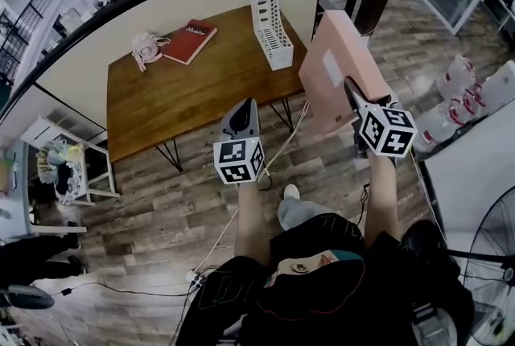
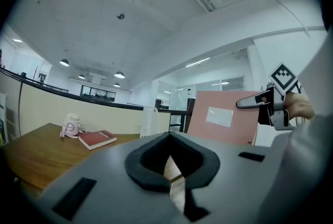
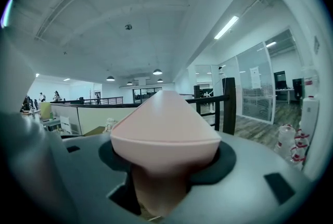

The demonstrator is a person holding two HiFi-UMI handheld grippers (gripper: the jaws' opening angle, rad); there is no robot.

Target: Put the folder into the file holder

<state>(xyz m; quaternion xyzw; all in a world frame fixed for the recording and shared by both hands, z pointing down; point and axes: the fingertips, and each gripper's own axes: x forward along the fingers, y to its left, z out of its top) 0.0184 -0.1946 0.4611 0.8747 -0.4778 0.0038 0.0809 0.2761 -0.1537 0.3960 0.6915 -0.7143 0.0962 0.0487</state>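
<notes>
The wooden tabletop (image 1: 201, 87) sits in the far middle of the scene, above a plank floor (image 1: 161, 216). The pink folder (image 1: 334, 67) is next in size. It is held up in the air off the tabletop's right end, tilted, with a pale label on its face (the print can't be made out). It is right of the file holder (image 1: 270, 35) and apart from it, not in it. The white file holder stands upright on the tabletop's far right part.

The right gripper (image 1: 354, 91) has its jaws clamped on the folder's near edge, and its own view shows the pink board filling the gap between them. The left gripper (image 1: 241, 113) hangs over the floor just near of the tabletop, left of the folder. Its jaws are together with nothing between them.

A red book (image 1: 190, 41) lies flat on the far left part of the tabletop. Just beside it, to its left, is a small pink toy (image 1: 146, 49).
</notes>
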